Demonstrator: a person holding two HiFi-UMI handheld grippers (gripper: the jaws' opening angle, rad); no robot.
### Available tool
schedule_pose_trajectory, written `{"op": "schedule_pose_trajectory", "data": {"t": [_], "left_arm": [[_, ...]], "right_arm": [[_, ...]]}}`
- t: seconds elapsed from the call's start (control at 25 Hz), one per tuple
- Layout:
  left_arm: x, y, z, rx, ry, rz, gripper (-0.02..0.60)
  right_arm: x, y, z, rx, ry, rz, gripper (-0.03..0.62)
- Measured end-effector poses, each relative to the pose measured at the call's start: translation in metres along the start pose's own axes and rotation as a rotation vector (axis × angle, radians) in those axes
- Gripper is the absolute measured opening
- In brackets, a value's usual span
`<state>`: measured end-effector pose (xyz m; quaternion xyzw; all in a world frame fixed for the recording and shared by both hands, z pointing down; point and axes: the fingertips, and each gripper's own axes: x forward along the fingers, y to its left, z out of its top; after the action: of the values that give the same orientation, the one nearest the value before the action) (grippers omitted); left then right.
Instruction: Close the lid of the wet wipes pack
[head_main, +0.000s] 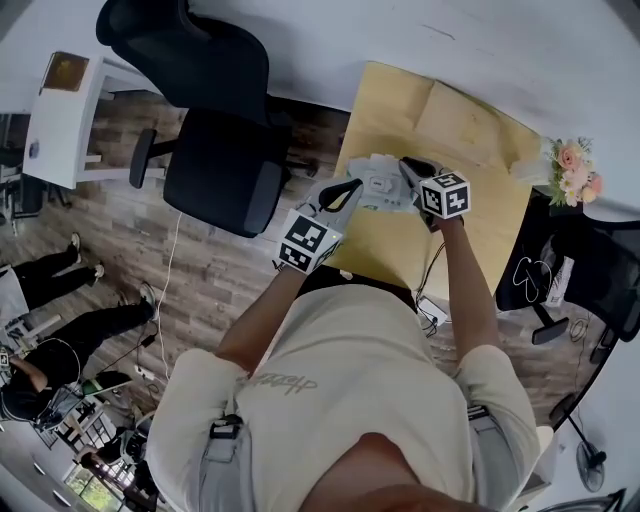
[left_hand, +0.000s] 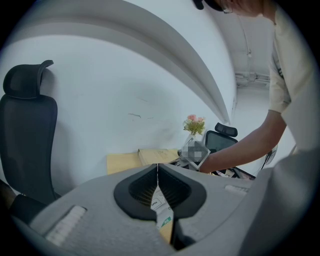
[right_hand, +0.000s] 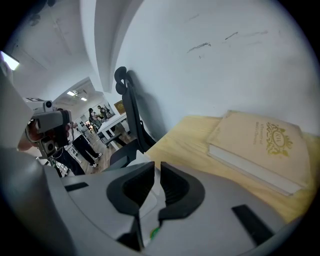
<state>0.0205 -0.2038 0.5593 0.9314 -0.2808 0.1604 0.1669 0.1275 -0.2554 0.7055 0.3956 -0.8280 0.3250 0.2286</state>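
**Obs.: both grippers on the wipes pack, over the table's near edge**

Person stands at the yellow table (head_main: 490, 230), a gripper in each hand. The wet wipes pack (head_main: 380, 185) sits between the two tools, over the near part of the tabletop. Cannot tell whether it rests on the surface or is held just above it.

Left gripper (head_main: 352, 186): in its own view its (left_hand: 157, 167) jaws are pressed together at the tips, clamped on a thin printed edge of the pack (left_hand: 161, 207).

Right gripper (head_main: 408, 168): in its own view its (right_hand: 157, 167) jaws stand a narrow slit apart, with a white part of the pack (right_hand: 142, 197) caught between them. Cannot tell whether that part is the lid.

Surroundings: closed book (right_hand: 265, 145) lies flat on the table's far side. Flowers (head_main: 572, 170) stand at the right corner. Black office chair (head_main: 215, 150) is left of the table.
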Motion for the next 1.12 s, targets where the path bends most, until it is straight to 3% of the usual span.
{"op": "schedule_pose_trajectory", "data": {"t": [0.68, 1.12], "left_arm": [[-0.027, -0.014, 0.007, 0.027, -0.035, -0.014, 0.018], [-0.039, -0.007, 0.001, 0.014, -0.039, 0.008, 0.018]], "right_arm": [[-0.024, 0.043, -0.019, -0.013, -0.031, 0.041, 0.043], [-0.025, 0.051, -0.042, -0.058, 0.003, 0.007, 0.048]]}}
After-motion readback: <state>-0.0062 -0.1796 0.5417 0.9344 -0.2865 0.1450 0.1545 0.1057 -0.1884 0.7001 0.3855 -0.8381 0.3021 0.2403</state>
